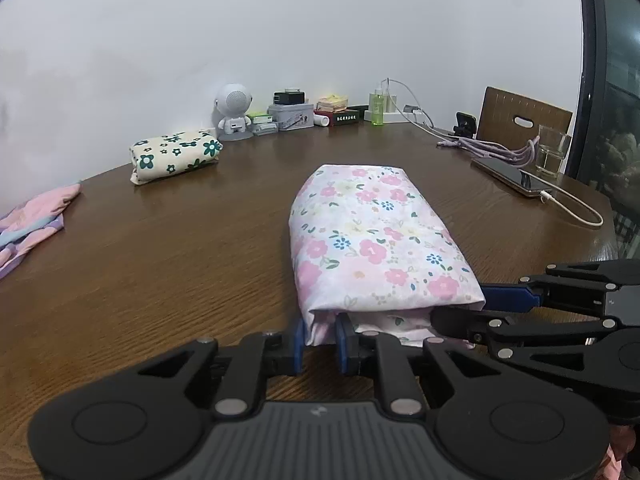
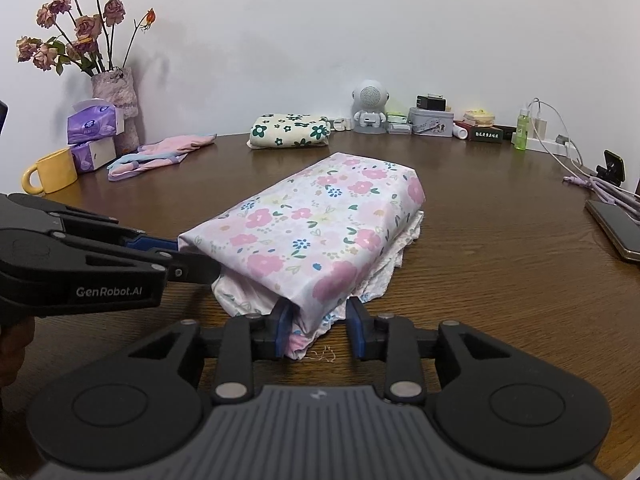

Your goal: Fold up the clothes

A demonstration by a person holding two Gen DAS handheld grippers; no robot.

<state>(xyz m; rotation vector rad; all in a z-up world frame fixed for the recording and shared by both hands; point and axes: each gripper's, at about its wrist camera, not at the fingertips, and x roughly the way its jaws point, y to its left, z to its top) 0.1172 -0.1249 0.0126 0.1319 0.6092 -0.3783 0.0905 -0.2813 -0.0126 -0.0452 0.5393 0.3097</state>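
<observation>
While both grippers sit at the near end of the pink floral garment [image 2: 316, 232], folded into a thick bundle mid-table [image 2: 500, 260], the main risk is the bundle springing open; its loose lower layers stick out at the near and right edges, so a pull or lift there could drag them free and undo the fold; a shove could also slide it toward the phone [image 2: 616, 228] and cables; left gripper [image 1: 320, 338] stands narrowly apart, the near-left corner of cloth between its blue pads, looks lightly pinched; right gripper [image 2: 320, 330] wider apart, left pad touching the near corner, right pad clear of cloth, so no grip there; green-flowered bundle [image 2: 290, 130] already folded by the wall; pink striped garment [image 2: 160, 154] still unfolded.
</observation>
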